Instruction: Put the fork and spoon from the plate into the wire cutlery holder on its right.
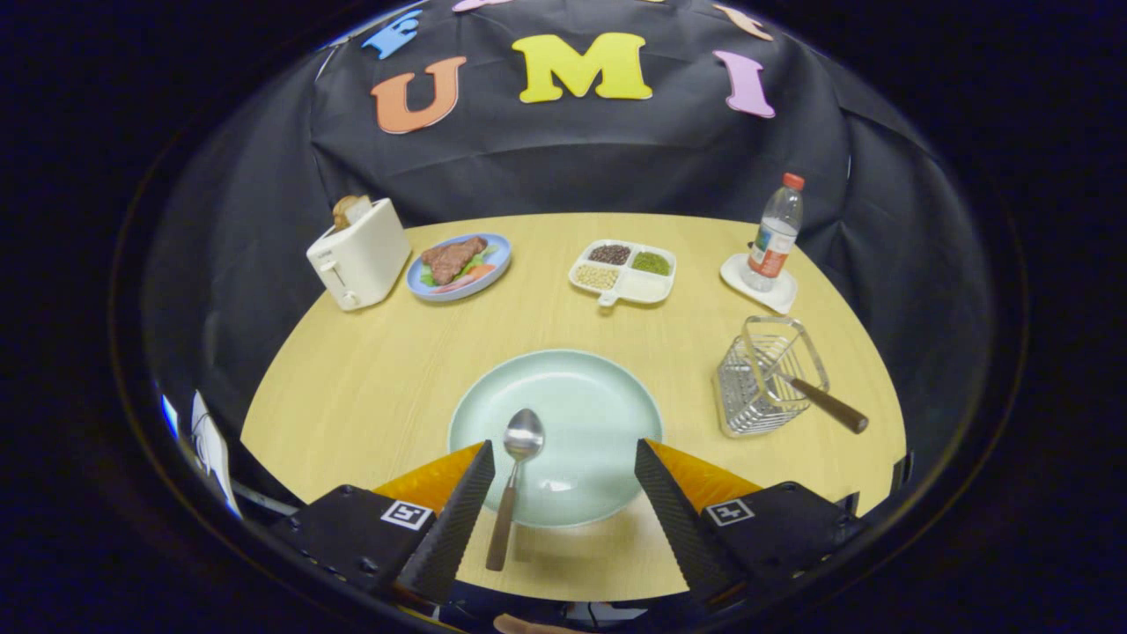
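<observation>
Claw [563, 458] released, fingers spread wide above the plate [607, 396]. Spoon [513, 480] lies between them, close to the left finger, bowl on plate. Fork [819, 401] leans in the cutlery holder [766, 379] on the right.

No words, brand names or numbers can be read. The bottle [775, 233] at the far right of the table [370, 387] wears a red and white label, but its print is too small to make out. Each side of the hand-held gripper [563, 493], fingers spread apart over the plate [607, 396], carries a square black-and-white coded marker [405, 513], a pattern and not lettering.
</observation>
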The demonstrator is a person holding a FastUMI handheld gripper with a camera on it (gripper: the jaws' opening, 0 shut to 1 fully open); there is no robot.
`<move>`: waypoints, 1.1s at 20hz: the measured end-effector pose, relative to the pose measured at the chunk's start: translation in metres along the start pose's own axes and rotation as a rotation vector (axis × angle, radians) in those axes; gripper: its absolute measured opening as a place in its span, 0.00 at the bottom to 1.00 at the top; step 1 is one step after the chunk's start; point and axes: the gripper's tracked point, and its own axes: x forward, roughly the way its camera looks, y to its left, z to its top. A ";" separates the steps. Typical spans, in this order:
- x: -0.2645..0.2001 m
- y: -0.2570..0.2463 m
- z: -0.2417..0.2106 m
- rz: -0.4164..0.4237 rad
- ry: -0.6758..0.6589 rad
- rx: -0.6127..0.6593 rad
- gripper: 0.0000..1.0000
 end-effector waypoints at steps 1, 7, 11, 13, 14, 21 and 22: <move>0.006 0.005 -0.004 0.004 0.017 0.000 0.96; 0.035 0.024 -0.027 0.017 0.091 -0.010 0.97; 0.048 0.030 -0.040 0.013 0.133 -0.018 0.95; 0.053 0.030 -0.045 0.007 0.150 -0.013 0.94; 0.056 0.030 -0.047 0.001 0.156 -0.009 0.89; 0.062 0.030 -0.060 0.005 0.212 -0.020 0.48; 0.063 0.028 -0.062 0.000 0.222 -0.022 0.42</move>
